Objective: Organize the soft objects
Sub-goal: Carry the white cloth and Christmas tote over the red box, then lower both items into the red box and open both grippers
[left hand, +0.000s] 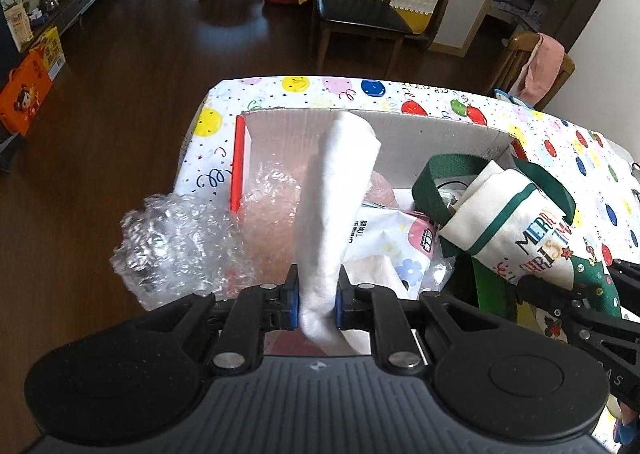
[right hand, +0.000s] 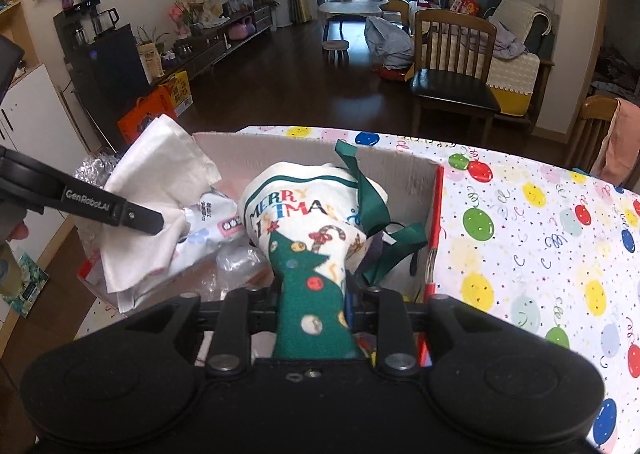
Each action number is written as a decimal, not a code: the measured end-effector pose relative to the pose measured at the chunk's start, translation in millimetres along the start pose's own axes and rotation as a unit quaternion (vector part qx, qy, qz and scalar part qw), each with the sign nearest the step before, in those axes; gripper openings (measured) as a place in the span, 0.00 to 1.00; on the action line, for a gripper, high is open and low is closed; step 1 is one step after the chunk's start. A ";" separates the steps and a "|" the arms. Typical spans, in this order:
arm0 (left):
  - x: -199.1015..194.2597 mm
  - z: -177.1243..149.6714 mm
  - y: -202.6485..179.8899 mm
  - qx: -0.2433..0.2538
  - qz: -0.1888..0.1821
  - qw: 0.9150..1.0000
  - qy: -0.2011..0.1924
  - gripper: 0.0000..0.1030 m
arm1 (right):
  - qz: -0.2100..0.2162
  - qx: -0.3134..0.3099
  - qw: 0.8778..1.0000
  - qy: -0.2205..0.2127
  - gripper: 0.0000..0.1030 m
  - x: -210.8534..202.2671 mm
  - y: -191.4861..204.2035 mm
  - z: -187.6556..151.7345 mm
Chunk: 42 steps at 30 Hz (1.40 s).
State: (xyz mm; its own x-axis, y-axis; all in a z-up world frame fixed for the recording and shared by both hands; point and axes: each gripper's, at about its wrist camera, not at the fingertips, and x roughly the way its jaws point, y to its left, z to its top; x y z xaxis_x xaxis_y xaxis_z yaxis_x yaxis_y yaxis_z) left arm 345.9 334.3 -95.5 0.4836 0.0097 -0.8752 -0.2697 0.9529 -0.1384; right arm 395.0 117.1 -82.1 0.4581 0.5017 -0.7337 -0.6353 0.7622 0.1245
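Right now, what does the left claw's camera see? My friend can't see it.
The left claw pinches a white cloth above an open cardboard box. The box sits on a balloon-print tablecloth and holds bubble wrap and a Christmas bag with green handles. Behind are a dark wooden floor and a chair.
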 end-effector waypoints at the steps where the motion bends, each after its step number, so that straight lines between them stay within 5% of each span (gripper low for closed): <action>1: 1.1 -0.9 -0.7 0.002 -0.002 1.000 -0.001 0.14 | 0.000 -0.002 1.000 -0.001 0.29 0.0 1.0 -0.8; 11: 7.0 -7.0 3.6 0.002 -0.009 1.000 -0.003 0.15 | -0.006 -0.016 1.000 -0.002 0.46 -0.1 8.9 1.2; 16: 4.9 -10.8 5.8 0.001 -0.013 1.000 -0.007 0.26 | -0.006 -0.021 1.000 -0.009 0.60 -3.5 11.8 2.7; 19: 3.2 -13.1 6.6 -0.004 -0.018 1.000 -0.009 0.50 | -0.002 -0.022 1.000 -0.012 0.63 -5.8 12.3 4.6; 20: 2.1 -13.7 6.6 -0.005 -0.019 1.000 -0.011 0.70 | -0.002 -0.024 1.000 -0.013 0.64 -7.0 13.0 4.6; 21: 0.2 -15.3 6.7 -0.005 -0.023 1.000 -0.015 0.73 | -0.001 -0.024 1.000 -0.014 0.68 -8.3 12.9 4.4; 23: -3.7 -17.4 6.2 -0.007 -0.041 0.999 -0.018 0.73 | 0.002 -0.021 1.000 -0.019 0.71 -12.1 10.6 3.9; 42: -79.2 -39.6 3.4 0.032 -0.011 0.997 -0.075 0.74 | 0.046 -0.022 0.994 -0.094 0.97 -97.0 -2.0 4.0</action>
State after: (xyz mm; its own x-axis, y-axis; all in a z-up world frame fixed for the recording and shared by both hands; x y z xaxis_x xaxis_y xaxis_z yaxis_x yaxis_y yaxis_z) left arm 273.7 324.8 -45.0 0.6096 0.0288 -0.7922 -0.2062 0.9707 -0.1233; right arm 354.4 68.6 -8.5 0.5021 0.6392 -0.5825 -0.7046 0.6929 0.1531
